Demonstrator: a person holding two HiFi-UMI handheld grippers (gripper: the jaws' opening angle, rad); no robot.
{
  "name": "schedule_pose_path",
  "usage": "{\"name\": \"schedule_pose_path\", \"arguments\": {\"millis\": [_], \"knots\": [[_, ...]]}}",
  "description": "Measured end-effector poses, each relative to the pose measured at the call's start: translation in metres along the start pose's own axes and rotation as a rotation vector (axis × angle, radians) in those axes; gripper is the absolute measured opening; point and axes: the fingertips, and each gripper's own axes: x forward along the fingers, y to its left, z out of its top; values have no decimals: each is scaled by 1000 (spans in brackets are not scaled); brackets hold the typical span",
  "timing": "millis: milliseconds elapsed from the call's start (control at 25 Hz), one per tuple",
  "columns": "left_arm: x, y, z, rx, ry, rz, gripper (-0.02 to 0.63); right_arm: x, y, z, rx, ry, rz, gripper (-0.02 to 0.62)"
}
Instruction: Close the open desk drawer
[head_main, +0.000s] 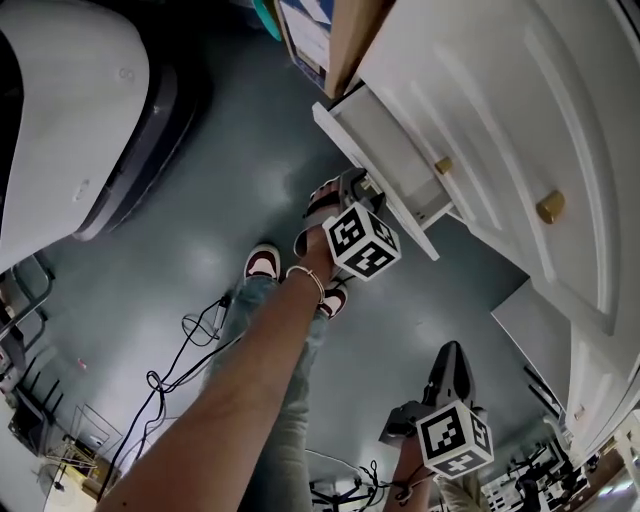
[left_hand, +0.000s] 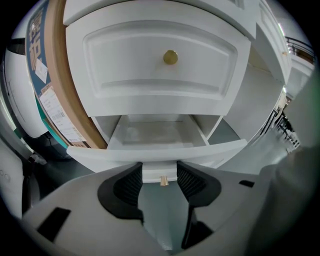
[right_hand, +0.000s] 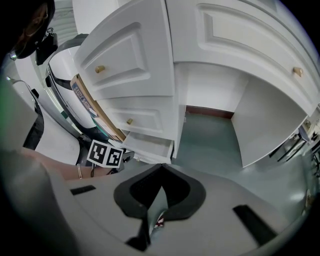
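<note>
Jaws of the left gripper (left_hand: 159, 171) are spread around the knob (left_hand: 163, 180) of the open drawer (left_hand: 92, 152); the right gripper (right_hand: 161, 167) is shut, empty. A cardboard box (left_hand: 59, 85) is propped alongside.

Right tool (right_hand: 160, 172) jaws together, nothing between; open drawer (right_hand: 149, 145) ahead, well apart.

Blue-grey floor (head_main: 250, 180) fills the centre of the head view, with a large white rounded machine (head_main: 70, 110) on a dark base at upper left and loose black cables (head_main: 190, 340) trailing across the lower left. A wire rack (head_main: 80, 430) sits at the lower left corner. A flat brown carton (left_hand: 50, 95) with a blue printed face and paper labels stands on edge at the left of the left gripper view.
</note>
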Motion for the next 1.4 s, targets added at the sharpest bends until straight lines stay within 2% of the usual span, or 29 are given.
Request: {"name": "schedule_pose_path", "arguments": {"millis": [640, 1400], "knots": [[19, 5, 34, 28, -71, -28, 212, 14, 17, -2, 16, 14, -16, 6], [42, 8, 70, 15, -73, -45, 213, 15, 4, -4, 45, 16, -49, 6]]}}
